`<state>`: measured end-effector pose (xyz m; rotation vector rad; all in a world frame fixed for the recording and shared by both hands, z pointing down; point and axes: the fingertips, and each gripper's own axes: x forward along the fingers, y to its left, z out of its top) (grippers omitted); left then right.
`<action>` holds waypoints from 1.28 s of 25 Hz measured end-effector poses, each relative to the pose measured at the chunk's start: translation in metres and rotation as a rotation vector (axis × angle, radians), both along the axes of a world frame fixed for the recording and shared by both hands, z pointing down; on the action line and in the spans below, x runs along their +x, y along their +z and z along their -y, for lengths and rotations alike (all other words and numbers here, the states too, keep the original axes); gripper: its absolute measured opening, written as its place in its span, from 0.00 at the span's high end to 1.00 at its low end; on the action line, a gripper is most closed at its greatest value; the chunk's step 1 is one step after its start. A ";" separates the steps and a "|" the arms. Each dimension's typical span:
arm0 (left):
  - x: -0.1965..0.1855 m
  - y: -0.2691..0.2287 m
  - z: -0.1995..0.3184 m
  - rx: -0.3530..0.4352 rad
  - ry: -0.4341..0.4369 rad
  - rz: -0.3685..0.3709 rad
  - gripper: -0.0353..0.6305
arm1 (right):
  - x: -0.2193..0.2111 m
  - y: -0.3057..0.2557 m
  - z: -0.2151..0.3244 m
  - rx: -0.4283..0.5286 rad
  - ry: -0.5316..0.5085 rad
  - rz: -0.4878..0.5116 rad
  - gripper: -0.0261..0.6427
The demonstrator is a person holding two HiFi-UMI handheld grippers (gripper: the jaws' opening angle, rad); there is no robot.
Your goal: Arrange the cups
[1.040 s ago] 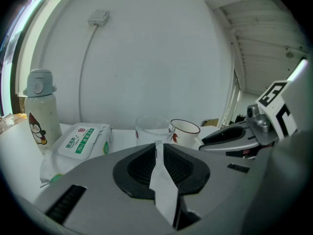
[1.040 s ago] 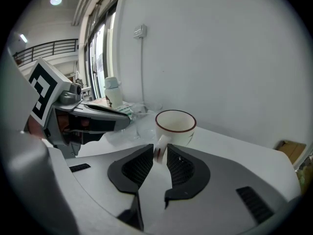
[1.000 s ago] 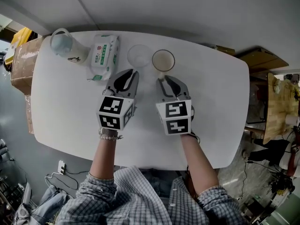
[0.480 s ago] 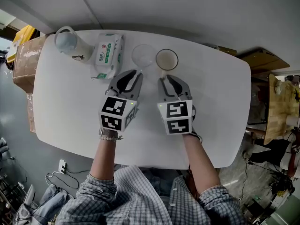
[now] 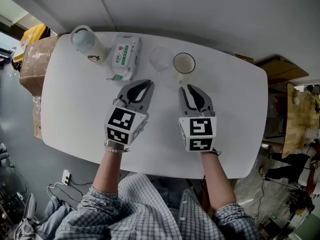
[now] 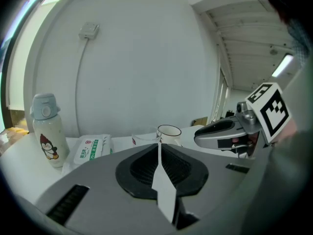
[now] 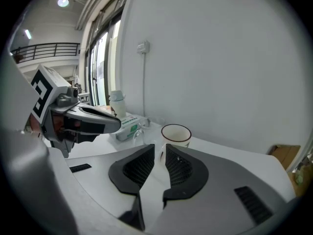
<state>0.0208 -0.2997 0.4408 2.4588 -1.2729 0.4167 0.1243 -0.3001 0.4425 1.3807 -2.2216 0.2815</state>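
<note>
Pulled my right tongs [image 5: 188, 88] back from the mug [image 5: 184, 63], slightly apart, empty; left tongs [image 5: 148, 83] closed. Nothing arranged yet.

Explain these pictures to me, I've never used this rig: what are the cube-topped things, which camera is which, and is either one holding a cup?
A person holds two hand-operated grippers, the left gripper and right gripper; the marker cubes are part of them. The head view looks down from the person's head; the other two ride on each gripper. On the white table are a white mug, a clear cup, a wipes pack and a bottle. Left jaws are shut, right slightly apart; neither holds anything.
</note>
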 end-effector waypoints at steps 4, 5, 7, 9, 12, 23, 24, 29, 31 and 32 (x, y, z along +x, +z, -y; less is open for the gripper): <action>0.003 -0.017 -0.014 0.032 0.054 0.016 0.92 | 0.001 -0.019 -0.018 0.051 -0.004 0.002 0.89; 0.003 -0.021 -0.019 0.037 0.065 0.014 0.92 | 0.002 -0.024 -0.022 0.059 0.002 0.012 0.90; -0.001 -0.029 -0.031 0.038 0.088 0.023 0.93 | 0.000 -0.033 -0.031 0.071 0.002 0.032 0.90; -0.004 -0.038 -0.043 0.046 0.106 0.033 0.93 | 0.001 -0.043 -0.041 0.081 -0.001 0.044 0.90; -0.005 -0.059 -0.054 0.085 0.113 0.010 0.93 | 0.007 -0.061 -0.053 0.105 0.004 0.057 0.90; -0.045 -0.104 -0.087 0.147 0.037 -0.012 0.93 | 0.001 -0.116 -0.084 0.228 -0.012 0.084 0.90; -0.048 -0.107 -0.088 0.152 0.031 -0.018 0.93 | 0.002 -0.120 -0.086 0.234 -0.014 0.085 0.90; -0.053 -0.118 -0.094 0.171 0.027 -0.057 0.93 | 0.001 -0.136 -0.092 0.250 -0.030 0.076 0.90; -0.054 -0.122 -0.093 0.183 0.022 -0.076 0.93 | 0.000 -0.139 -0.092 0.255 -0.049 0.051 0.90; -0.054 -0.123 -0.093 0.186 0.018 -0.085 0.93 | -0.001 -0.139 -0.092 0.260 -0.064 0.034 0.90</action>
